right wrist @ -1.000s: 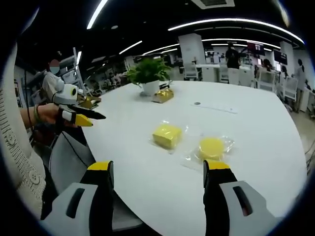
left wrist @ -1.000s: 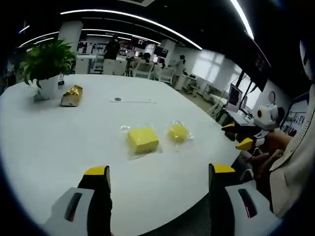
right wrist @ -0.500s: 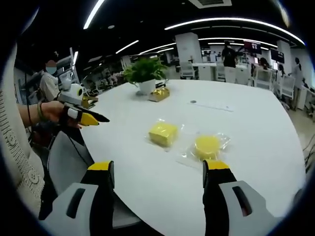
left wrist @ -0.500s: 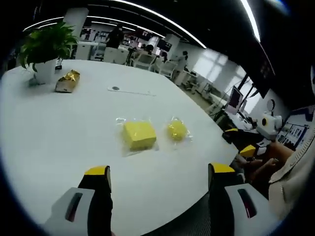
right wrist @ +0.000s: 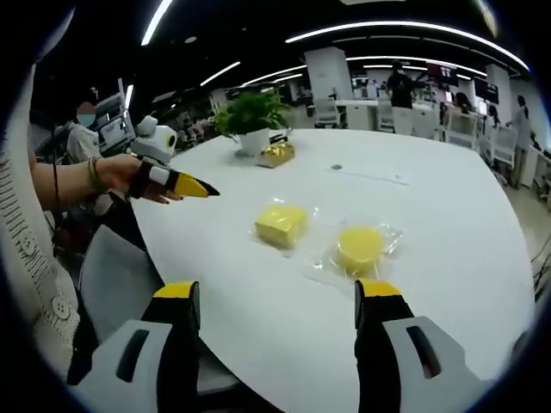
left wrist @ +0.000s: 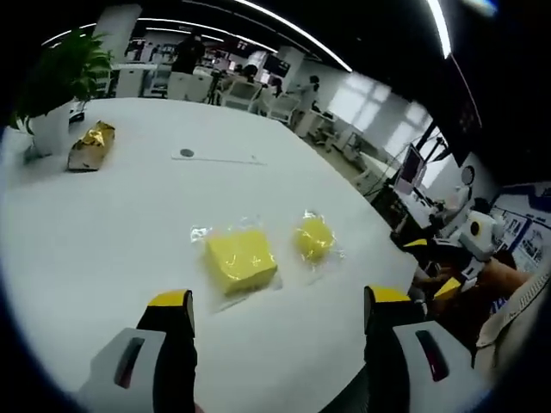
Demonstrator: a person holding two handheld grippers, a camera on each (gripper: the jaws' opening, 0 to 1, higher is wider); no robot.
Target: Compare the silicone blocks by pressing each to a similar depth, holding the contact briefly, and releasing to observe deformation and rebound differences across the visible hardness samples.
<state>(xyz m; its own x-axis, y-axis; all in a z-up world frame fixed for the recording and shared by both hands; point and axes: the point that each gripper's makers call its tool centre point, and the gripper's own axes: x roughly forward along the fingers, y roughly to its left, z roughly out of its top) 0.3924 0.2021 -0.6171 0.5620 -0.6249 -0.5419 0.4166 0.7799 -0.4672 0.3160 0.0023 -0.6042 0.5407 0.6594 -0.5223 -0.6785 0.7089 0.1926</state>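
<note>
Two yellow silicone samples lie in clear wrappers on the white table. The square block sits beside the round block. My left gripper is open above the table's near part, a short way from the square block, with nothing between its fingers. In the right gripper view a hand holds the left gripper over the table's left edge. My right gripper is open and empty, back from both blocks. The right gripper also appears past the table edge in the left gripper view.
A potted plant and a gold-wrapped packet stand at the far side. A small dark disc lies mid-table. A grey chair is by the near edge. People and desks fill the background.
The left gripper has moved forward over the table toward the blocks, so they sit nearer in its view. The right gripper has barely moved. Both blocks lie where they were.
</note>
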